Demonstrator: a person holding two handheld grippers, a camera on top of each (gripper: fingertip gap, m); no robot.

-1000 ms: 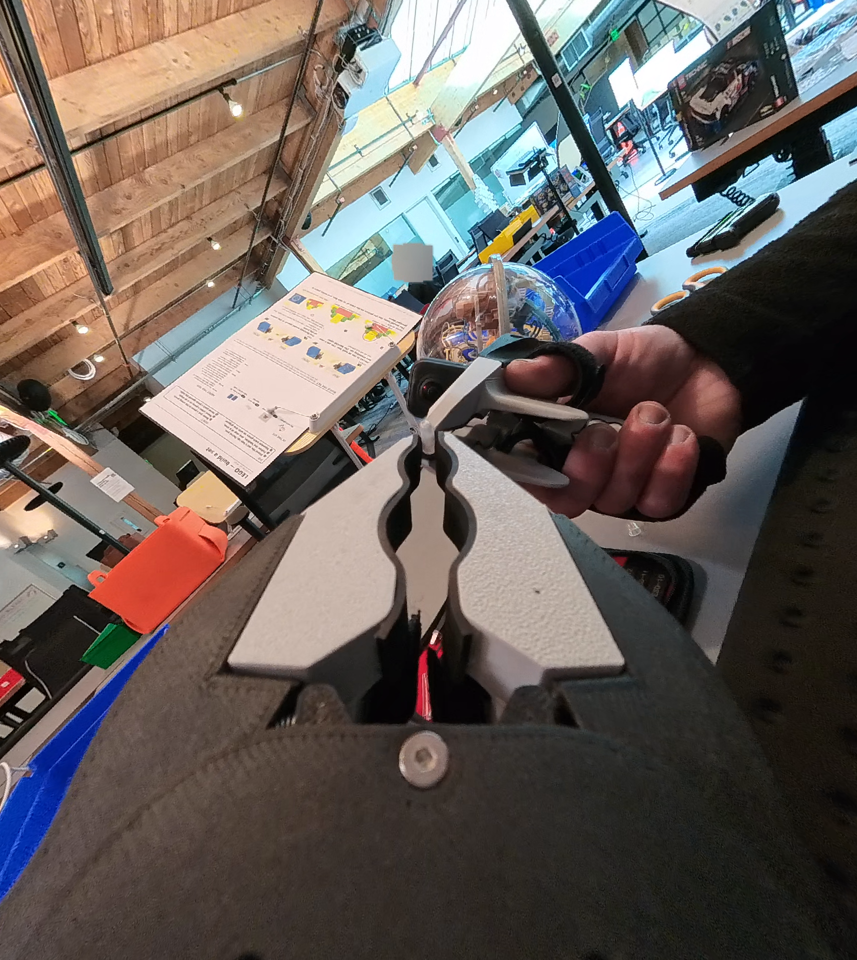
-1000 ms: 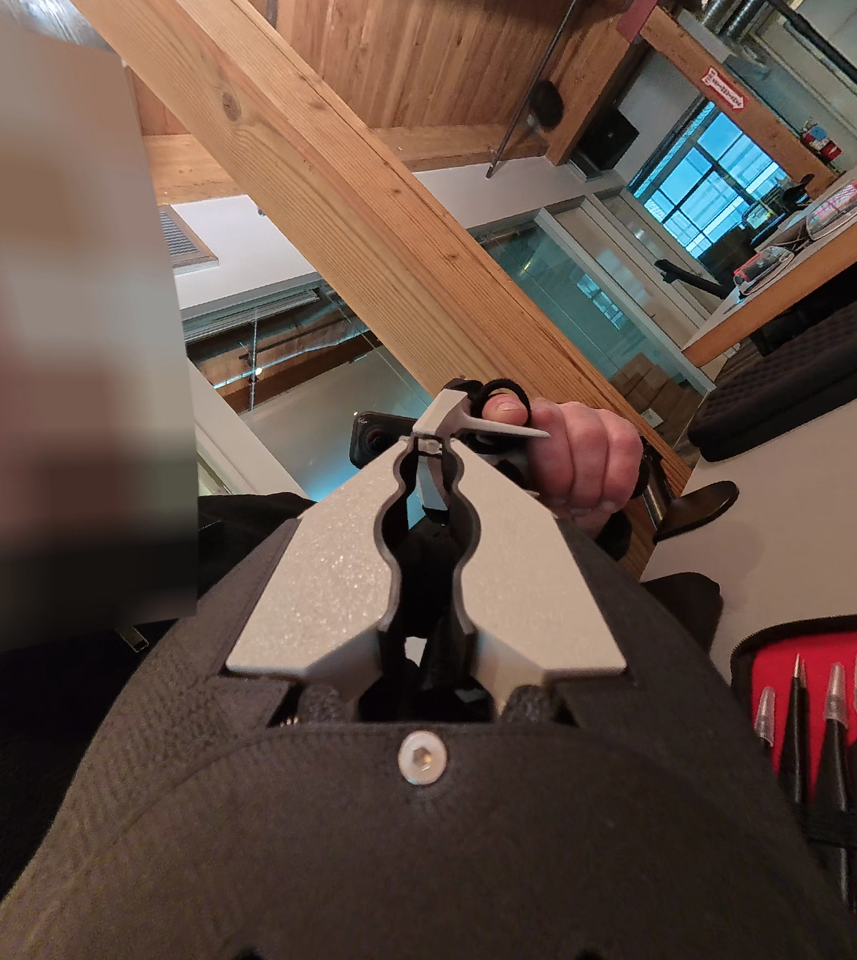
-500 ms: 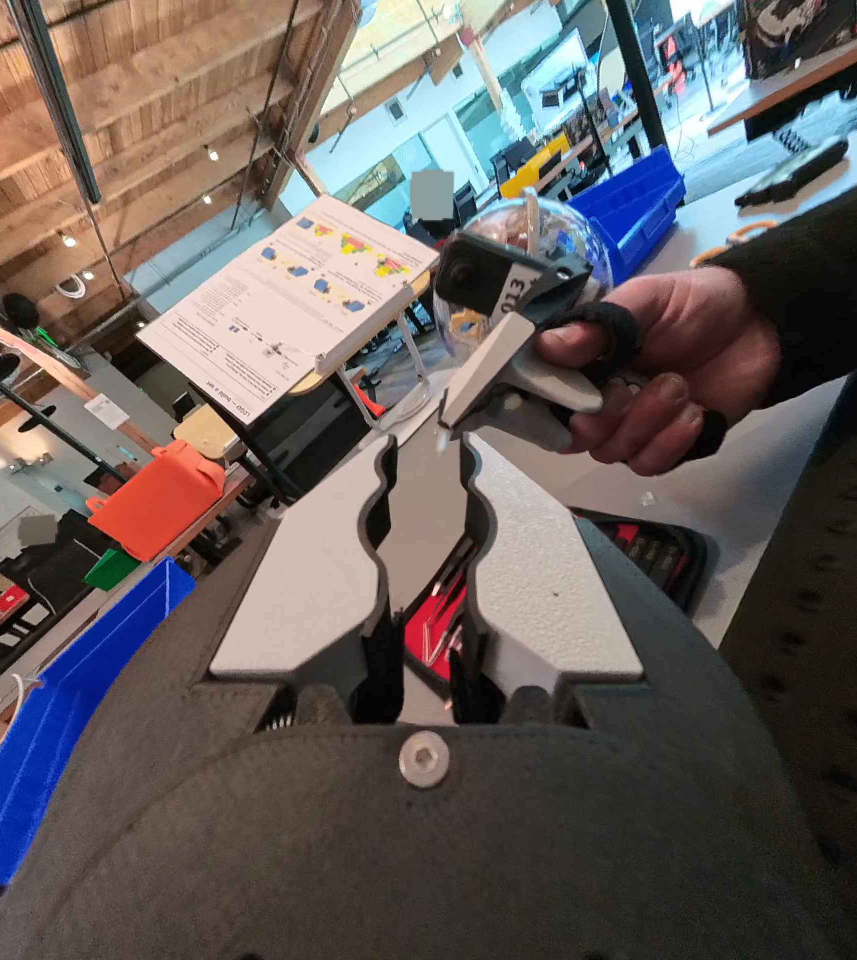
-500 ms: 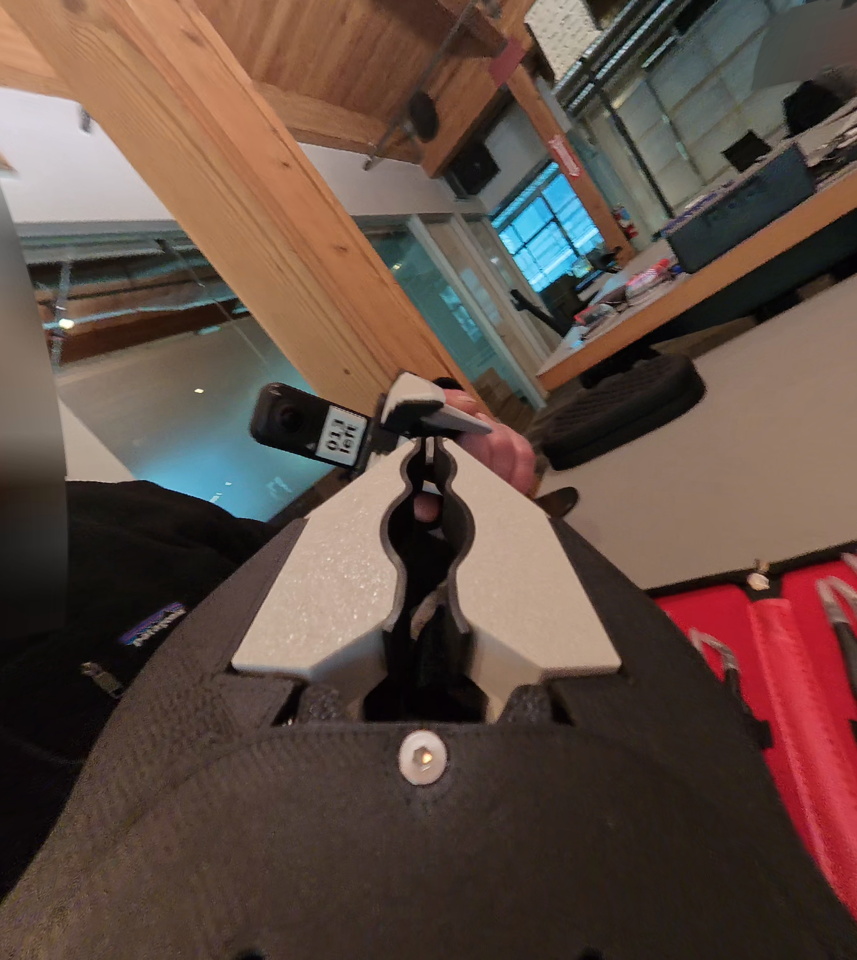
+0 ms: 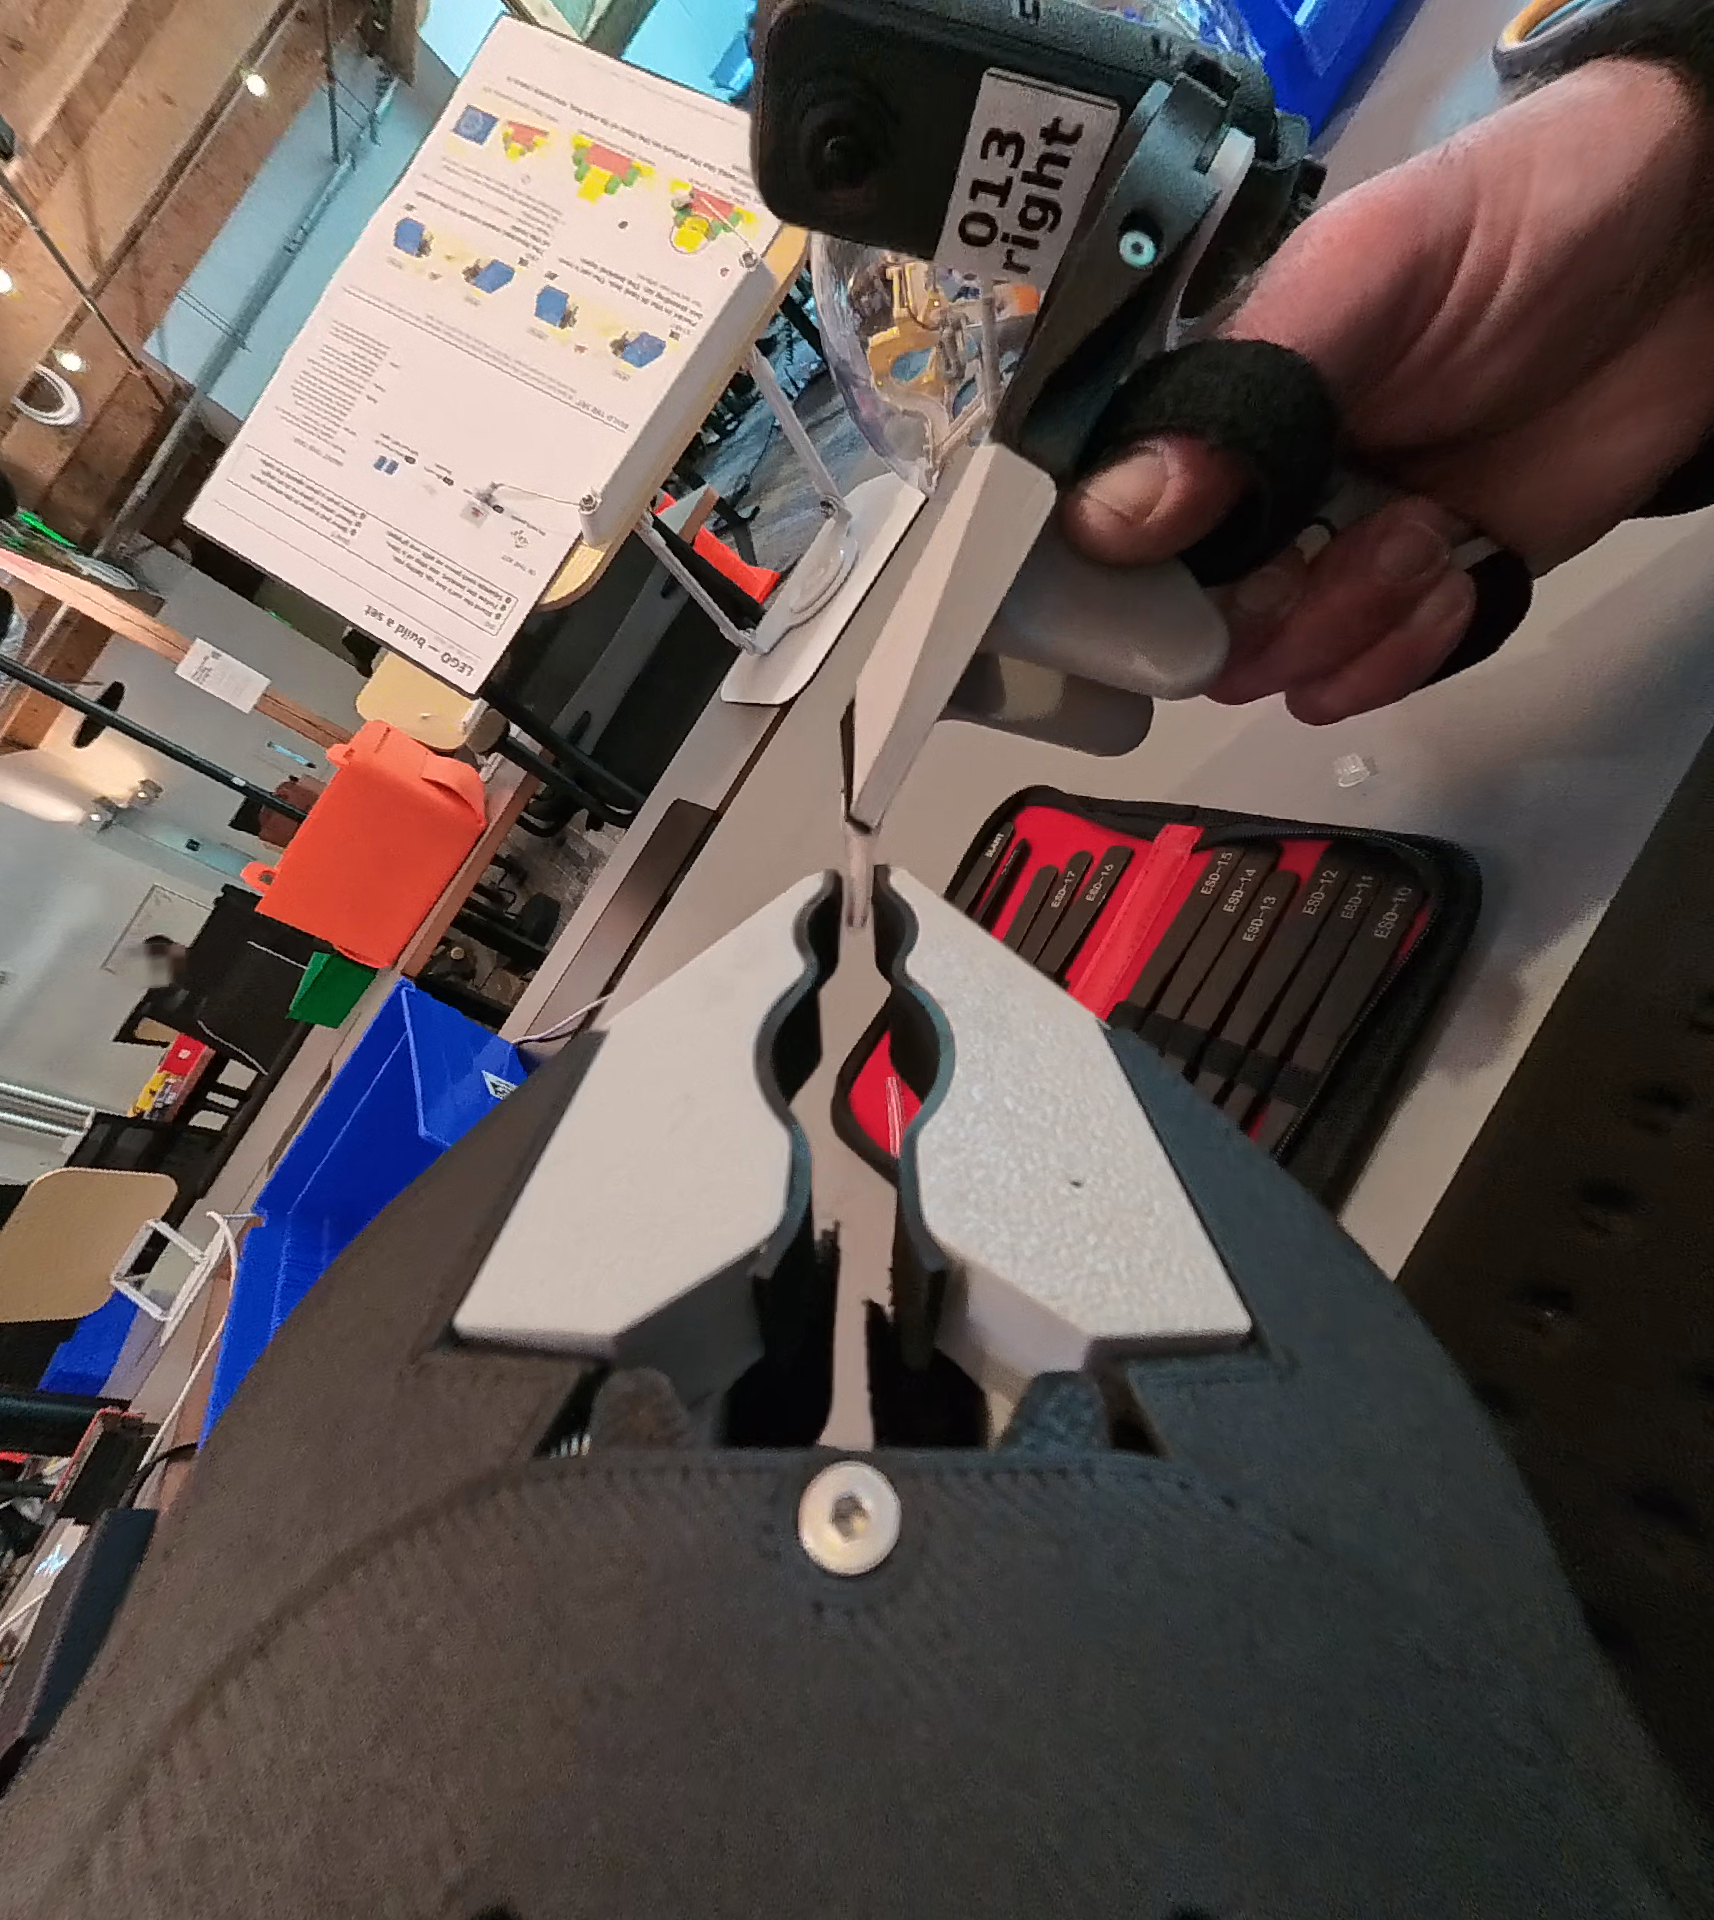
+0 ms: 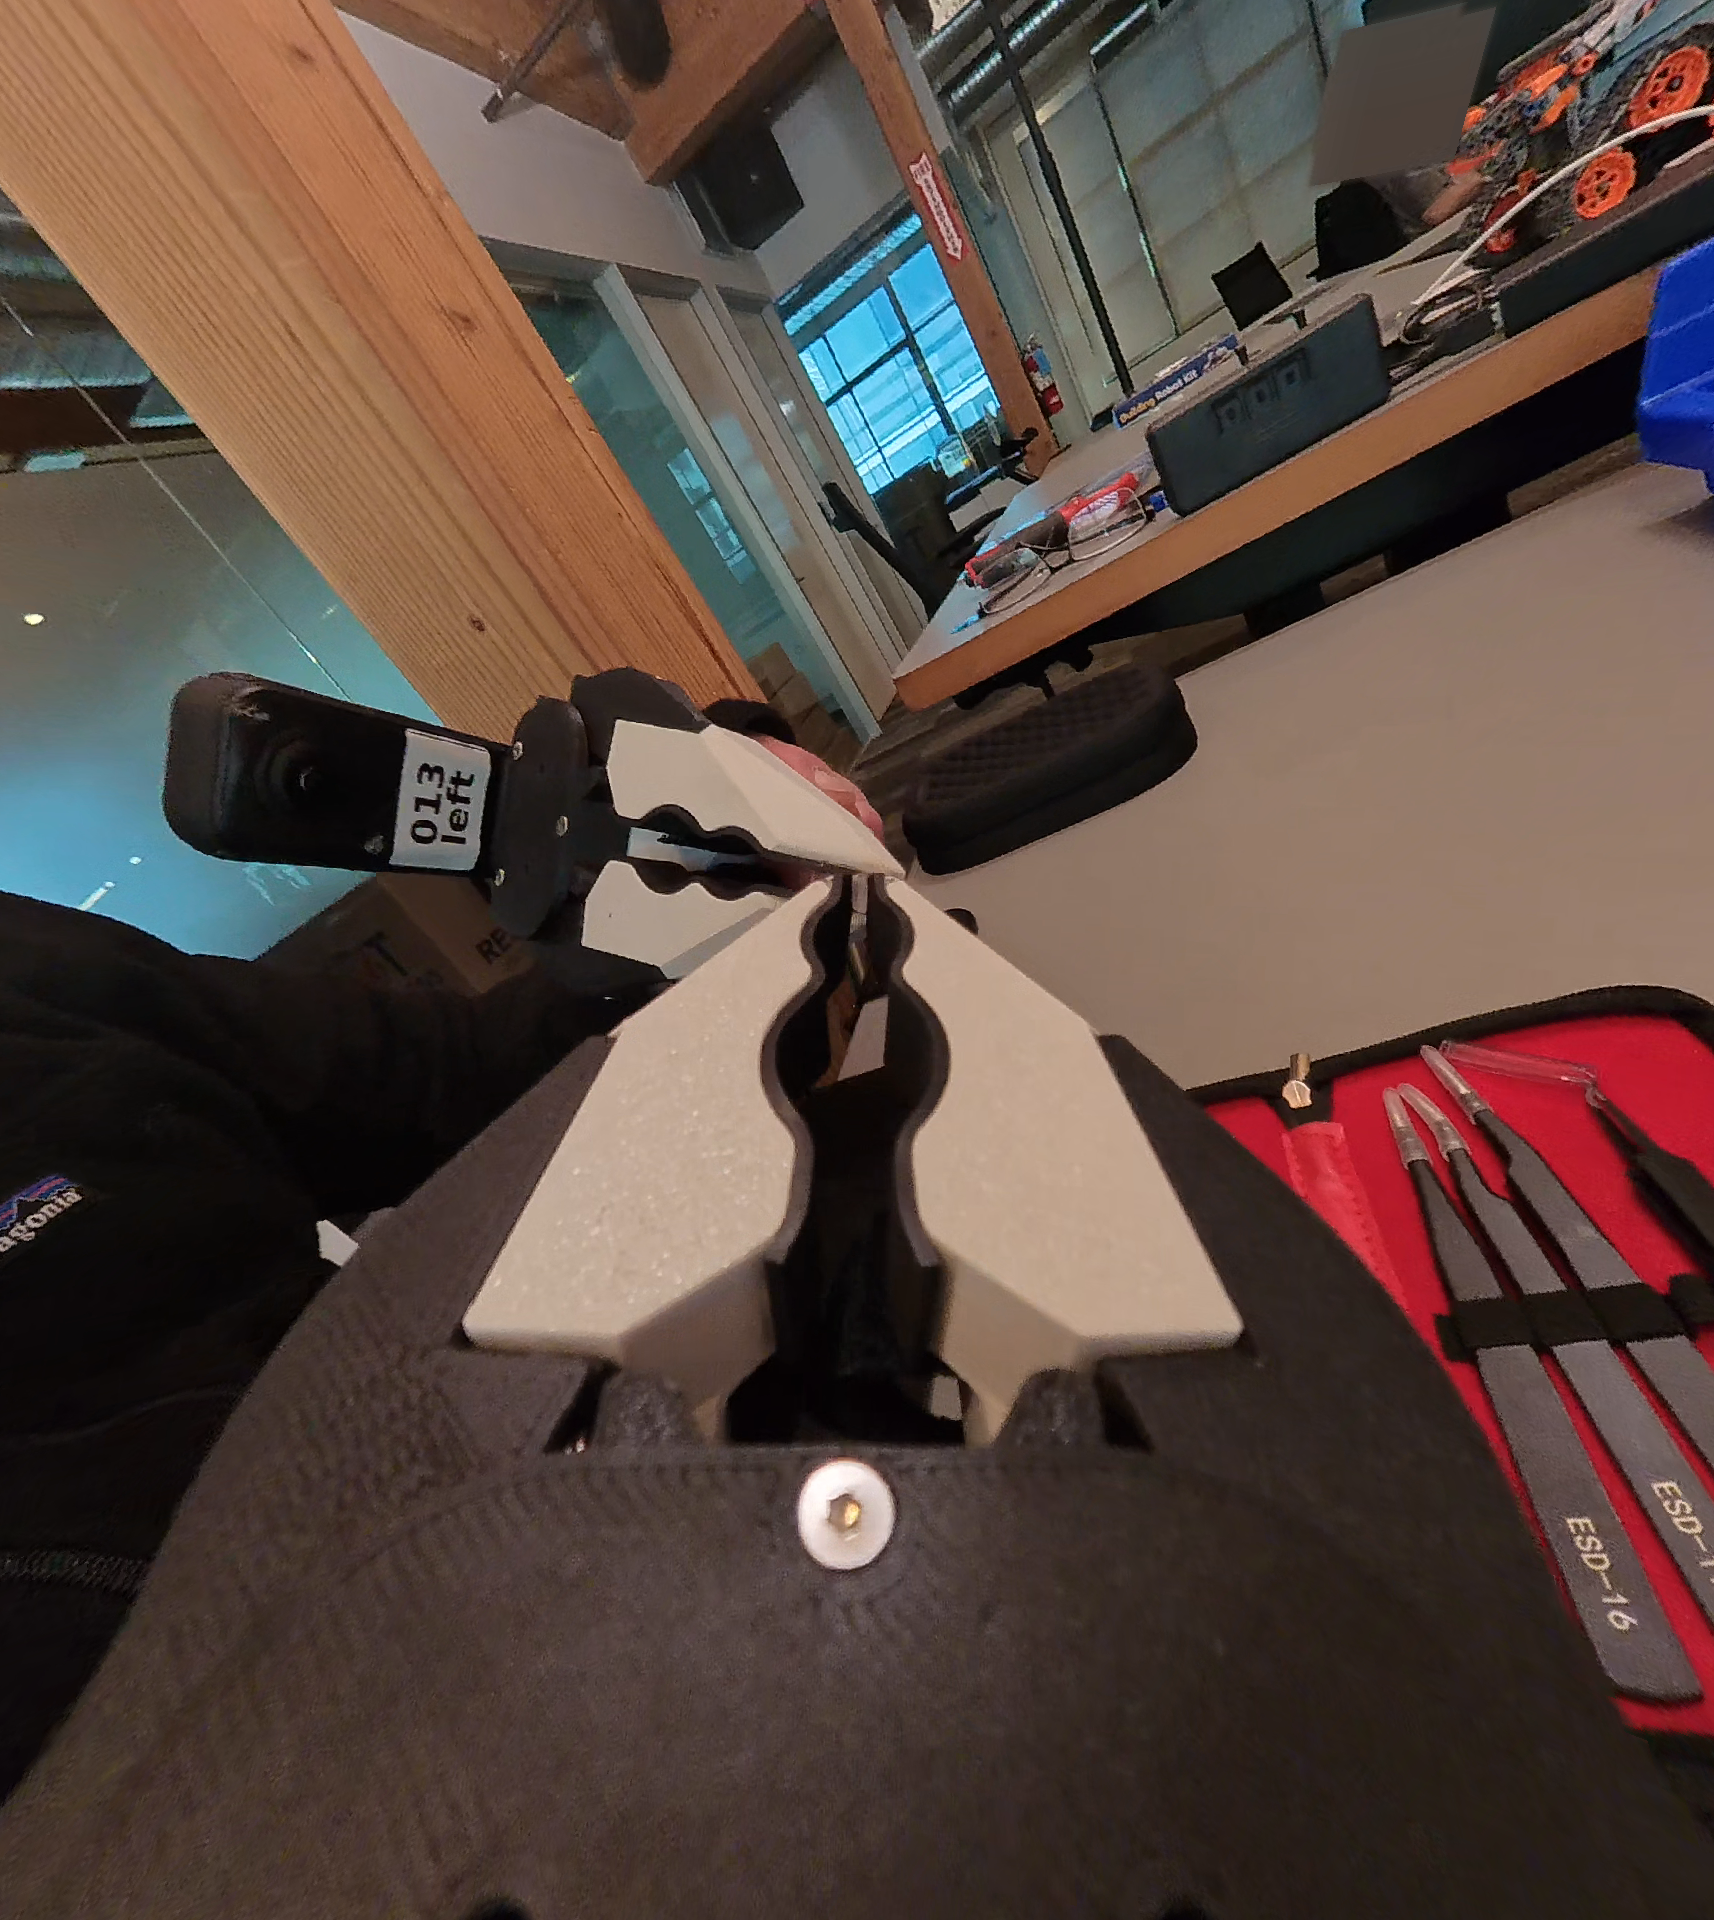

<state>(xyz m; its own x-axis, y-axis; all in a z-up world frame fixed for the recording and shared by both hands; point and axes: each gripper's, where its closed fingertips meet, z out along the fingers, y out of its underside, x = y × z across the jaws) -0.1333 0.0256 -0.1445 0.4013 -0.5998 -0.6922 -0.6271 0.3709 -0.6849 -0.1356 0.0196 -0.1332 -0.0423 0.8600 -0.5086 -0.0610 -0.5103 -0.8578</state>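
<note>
My left gripper [image 5: 855,896] and my right gripper [image 6: 858,894] meet tip to tip above the grey table [image 6: 1455,779]. A small pale translucent piece [image 5: 854,878] spans both pairs of tips. My left gripper is shut on its lower end. The right gripper [image 5: 864,819], held by a hand, comes down from above and is shut on its upper end. In the right wrist view the piece [image 6: 860,902] shows between my fingertips, and the left gripper [image 6: 889,871] touches them from the left. An open red tweezers case [image 5: 1455,883] lies on the table just beyond.
Black tweezers [image 6: 1559,1403] sit strapped in the case [image 6: 1248,1122]. A small clear cap [image 5: 1352,769] lies on the table. An instruction sheet on a stand [image 5: 520,312], a clear globe [image 5: 894,343], a blue bin [image 5: 365,1122] and a black foam pad [image 6: 1040,769] stand around. The tips of both grippers are at nearly the same place. Left tips and right tips are each some 15 cm from the open red tweezers case [image 5: 1455,883].
My left gripper opened while the right held the piece alone, then shut on it again. Both grippers tilted down towards the table and the case. The right stayed shut.
</note>
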